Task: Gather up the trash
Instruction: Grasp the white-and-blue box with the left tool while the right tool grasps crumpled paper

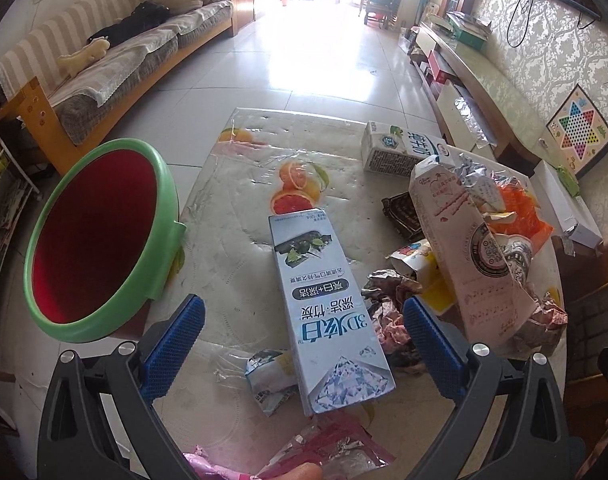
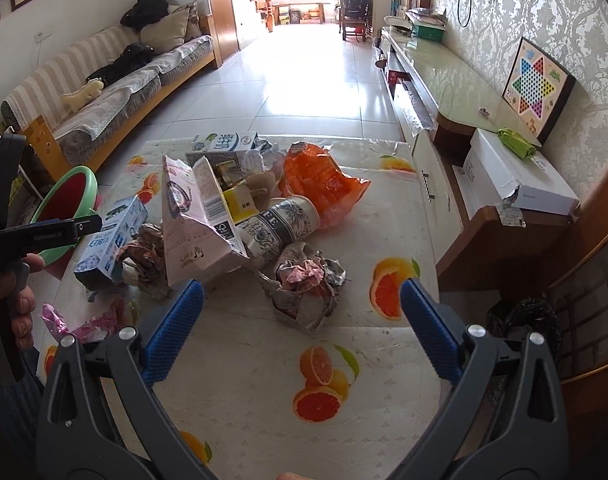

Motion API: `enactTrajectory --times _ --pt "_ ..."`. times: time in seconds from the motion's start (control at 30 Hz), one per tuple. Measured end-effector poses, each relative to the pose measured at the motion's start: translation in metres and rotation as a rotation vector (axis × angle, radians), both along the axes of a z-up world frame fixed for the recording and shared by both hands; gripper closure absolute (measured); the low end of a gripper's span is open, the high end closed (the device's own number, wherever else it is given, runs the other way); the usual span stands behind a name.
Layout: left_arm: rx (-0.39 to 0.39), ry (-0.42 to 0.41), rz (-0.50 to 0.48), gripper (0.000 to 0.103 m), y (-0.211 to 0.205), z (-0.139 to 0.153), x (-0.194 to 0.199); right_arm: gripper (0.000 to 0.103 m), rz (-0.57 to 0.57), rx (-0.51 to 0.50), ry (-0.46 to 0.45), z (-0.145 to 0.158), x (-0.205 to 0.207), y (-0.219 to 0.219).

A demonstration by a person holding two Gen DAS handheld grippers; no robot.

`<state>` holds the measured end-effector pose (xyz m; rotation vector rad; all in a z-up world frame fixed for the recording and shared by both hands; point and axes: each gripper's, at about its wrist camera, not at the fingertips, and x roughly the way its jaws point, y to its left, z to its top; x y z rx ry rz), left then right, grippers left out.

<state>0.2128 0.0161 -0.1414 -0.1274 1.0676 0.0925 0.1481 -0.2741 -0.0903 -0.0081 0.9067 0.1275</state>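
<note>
Hovering with its jaws spread, the left gripper [image 1: 304, 320] straddles the near end of a toothpaste box [image 1: 328, 312] lying on the table [image 1: 239, 168], a green bin [image 1: 99, 236] to its left; the right gripper [image 2: 301, 308], spread and empty, faces a crumpled wrapper [image 2: 308, 284] near the trash pile [image 2: 239, 204]

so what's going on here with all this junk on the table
A person is clearing trash off a table covered in a citrus-print cloth, with a two-finger tool in each hand. The left tool is open around a blue toothpaste box, not yet gripping it, with a green-rimmed bin waiting beside it. The right tool is open and empty, aimed at a crumpled foil wrapper. Cartons, a paper cup and an orange bag remain piled up.
</note>
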Motion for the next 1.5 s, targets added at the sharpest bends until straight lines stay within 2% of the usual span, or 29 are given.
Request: enactTrajectory --times 0.3,0.6,0.73,0.9,0.97,1.1,1.4,1.5 --pt "-0.043 0.082 0.038 0.007 0.002 -0.033 0.030 0.006 -0.006 0.003 0.054 -0.031 0.020 -0.004" --pt "-0.031 0.123 0.078 0.009 0.010 -0.050 0.045 0.006 -0.004 0.005 0.087 -0.052 0.034 0.000" --pt "-0.040 0.147 0.072 0.026 0.012 -0.057 0.051 0.006 -0.005 0.005 0.103 -0.060 0.038 0.000" --pt "-0.047 0.162 0.062 0.038 0.013 -0.061 0.052 0.006 -0.003 0.007 0.118 -0.069 0.040 0.003" --pt "-0.054 0.169 0.057 0.046 0.013 -0.063 0.052 0.006 -0.001 0.009 0.127 -0.072 0.042 0.004" --pt "-0.052 0.169 0.041 0.051 0.012 -0.064 0.051 0.007 0.004 0.005 0.129 -0.076 0.047 0.008" --pt "-0.052 0.147 0.010 0.054 0.012 -0.058 0.038 0.022 0.016 -0.011 0.169 -0.095 0.054 0.014" --pt "-0.041 0.134 0.000 0.054 0.012 -0.053 0.034 0.037 0.018 -0.021 0.178 -0.100 0.053 0.017"
